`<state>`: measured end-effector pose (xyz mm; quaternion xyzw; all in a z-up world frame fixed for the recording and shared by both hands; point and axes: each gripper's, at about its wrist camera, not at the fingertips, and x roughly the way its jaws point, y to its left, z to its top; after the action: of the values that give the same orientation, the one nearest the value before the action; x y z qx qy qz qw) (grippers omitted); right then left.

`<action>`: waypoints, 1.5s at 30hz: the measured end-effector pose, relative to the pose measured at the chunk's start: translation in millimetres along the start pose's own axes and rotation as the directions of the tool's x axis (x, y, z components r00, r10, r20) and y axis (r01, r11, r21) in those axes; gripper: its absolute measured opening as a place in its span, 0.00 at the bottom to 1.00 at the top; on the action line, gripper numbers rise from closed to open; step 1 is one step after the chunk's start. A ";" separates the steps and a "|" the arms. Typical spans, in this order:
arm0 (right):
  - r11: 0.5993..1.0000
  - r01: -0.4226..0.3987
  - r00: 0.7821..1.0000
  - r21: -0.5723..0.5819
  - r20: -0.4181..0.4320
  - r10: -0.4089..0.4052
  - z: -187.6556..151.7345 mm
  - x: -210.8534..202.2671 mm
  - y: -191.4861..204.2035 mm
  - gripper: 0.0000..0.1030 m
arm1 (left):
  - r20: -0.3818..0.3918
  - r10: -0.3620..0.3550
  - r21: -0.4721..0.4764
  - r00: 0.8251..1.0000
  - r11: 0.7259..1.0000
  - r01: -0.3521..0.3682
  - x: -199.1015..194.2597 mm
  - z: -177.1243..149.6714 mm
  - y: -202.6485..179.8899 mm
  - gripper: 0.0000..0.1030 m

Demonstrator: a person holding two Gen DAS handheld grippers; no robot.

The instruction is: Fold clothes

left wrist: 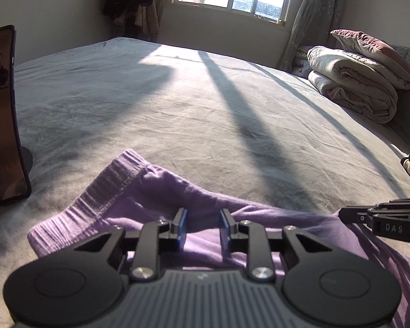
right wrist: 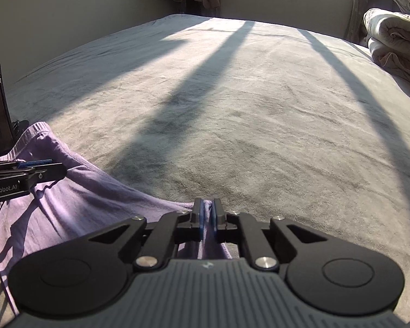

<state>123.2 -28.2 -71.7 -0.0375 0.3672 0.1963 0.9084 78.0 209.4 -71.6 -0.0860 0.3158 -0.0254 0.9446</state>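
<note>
Bed [left wrist: 177,104]: purple garment [left wrist: 139,191], quilts [left wrist: 352,82].

A lilac garment [left wrist: 139,191] lies crumpled along the near edge of a grey bedspread [left wrist: 177,104], its ribbed, stitched band [left wrist: 95,191] curled up at the left end and catching the window light. The soft knit cloth runs rightward in loose folds, partly in shadow. At its right end (seen from the right wrist view) a narrow pleat of the fabric [right wrist: 208,235] stands gathered upright, while the rest sags flat against the bed.
</note>
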 end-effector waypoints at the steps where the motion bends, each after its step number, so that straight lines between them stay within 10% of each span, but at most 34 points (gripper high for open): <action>1: 1.000 -0.015 1.000 0.017 -0.005 0.015 0.4 -3.3 -2.4 0.15 | 0.000 -0.006 -0.002 1.000 1.000 0.006 -2.0 0.8 -2.4 0.36; 7: 0.988 -0.040 0.999 0.147 0.001 0.040 -9.2 -38.6 -39.0 0.38 | 0.007 -0.058 0.038 0.998 0.998 0.058 -10.6 0.9 -24.9 0.40; 23: 0.968 0.069 0.998 0.241 -0.007 -0.070 -91.4 -153.9 -131.2 0.38 | -0.096 -0.301 0.207 0.949 0.926 0.315 -13.3 -19.1 -118.5 0.40; 36: 0.886 0.249 0.966 0.392 -0.041 -0.254 -164.3 -256.5 -192.6 0.38 | -0.218 -0.498 0.258 0.839 0.800 0.542 -31.7 -50.8 -182.8 0.40; 42: 0.852 0.112 0.994 0.512 -0.045 -0.104 -187.4 -254.0 -205.0 0.38 | -0.266 -0.625 0.238 0.734 0.695 0.679 -48.6 -67.9 -207.6 0.40; 45: 0.788 0.015 1.000 0.615 -0.028 0.003 -190.1 -240.0 -215.4 0.38 | -0.310 -0.627 0.253 0.715 0.671 0.697 -48.8 -81.0 -215.9 0.40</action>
<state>-74.9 -345.8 -62.7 0.2563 0.4235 0.0627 0.8666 -8.3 -9.9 -67.8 -0.0217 0.3446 -0.4322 0.8330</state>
